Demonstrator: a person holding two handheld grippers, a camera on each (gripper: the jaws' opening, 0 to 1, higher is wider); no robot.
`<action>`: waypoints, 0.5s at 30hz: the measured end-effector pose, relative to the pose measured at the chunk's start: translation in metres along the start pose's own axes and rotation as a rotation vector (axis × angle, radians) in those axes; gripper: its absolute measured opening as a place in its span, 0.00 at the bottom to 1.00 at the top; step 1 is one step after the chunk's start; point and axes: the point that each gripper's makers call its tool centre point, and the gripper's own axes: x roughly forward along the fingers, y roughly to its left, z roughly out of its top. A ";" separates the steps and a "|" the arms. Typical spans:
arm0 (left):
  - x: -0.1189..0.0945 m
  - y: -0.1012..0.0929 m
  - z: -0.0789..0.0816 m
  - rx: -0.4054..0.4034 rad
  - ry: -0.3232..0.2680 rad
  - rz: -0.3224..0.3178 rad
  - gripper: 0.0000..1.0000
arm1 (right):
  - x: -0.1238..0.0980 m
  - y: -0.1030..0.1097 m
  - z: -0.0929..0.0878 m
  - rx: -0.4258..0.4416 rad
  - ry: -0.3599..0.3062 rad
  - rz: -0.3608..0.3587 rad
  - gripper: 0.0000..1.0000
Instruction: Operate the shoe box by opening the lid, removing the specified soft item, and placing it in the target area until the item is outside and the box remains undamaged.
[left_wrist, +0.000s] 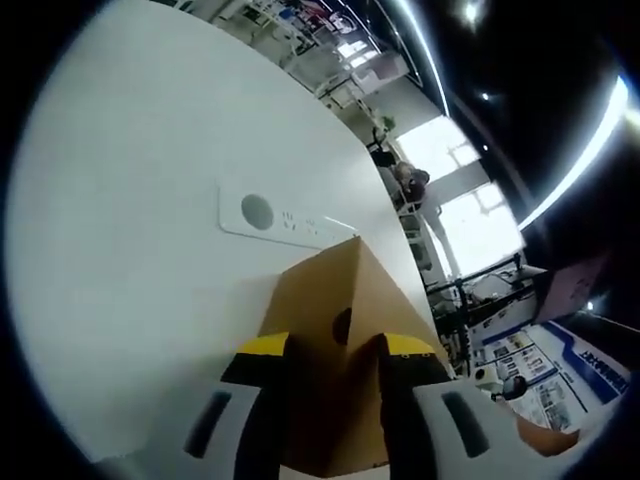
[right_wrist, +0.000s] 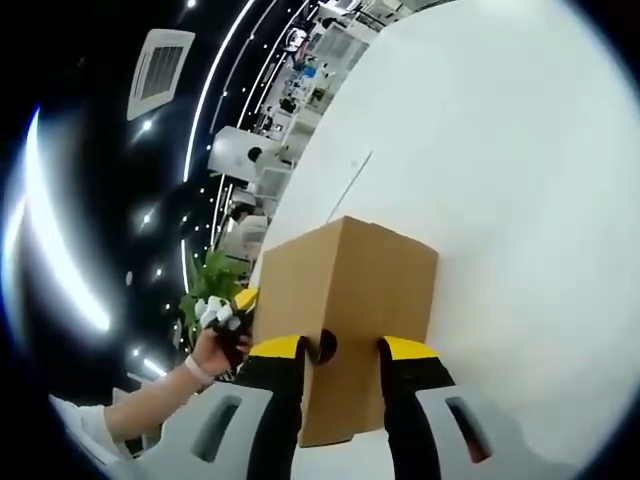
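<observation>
Here, the plain brown cardboard shoe box (left_wrist: 345, 300) sits on the white bench (left_wrist: 130, 300), lid on, seen corner-on in the left gripper view. The left claw (left_wrist: 335, 365), yellow-tipped black jaws on grey bodies, is right up at one end of the box; a round finger hole in that end face shows in the gap between the jaws. Jaws are parted, one on each side of the hole, seemingly against the cardboard, though real contact can't be told. Nothing is pinched between them. A white flat panel with a grey round button (left_wrist: 285, 218) is set in the bench just beyond the box.

In the right gripper view the same box (right_wrist: 345, 300) is straight ahead of the right claw (right_wrist: 340, 360), whose jaws are likewise spread, flanking a round hole at the near end face. No grip visible. Off to the left in that view, a person's hand (right_wrist: 215, 345) holds the left claw (right_wrist: 235, 312) at the box's far side. The white bench (right_wrist: 520, 200) spreads beyond. A green plant (right_wrist: 212, 275) stands past the bench edge.
</observation>
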 end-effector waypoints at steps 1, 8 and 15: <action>0.000 0.000 0.000 0.000 -0.001 0.001 0.33 | 0.000 0.000 0.000 0.000 0.000 -0.001 0.28; -0.003 0.001 -0.004 -0.014 -0.025 0.008 0.33 | 0.000 0.000 0.002 -0.003 0.000 -0.001 0.28; -0.006 0.001 -0.006 -0.025 -0.034 0.017 0.33 | 0.001 0.001 0.005 -0.014 0.008 -0.008 0.28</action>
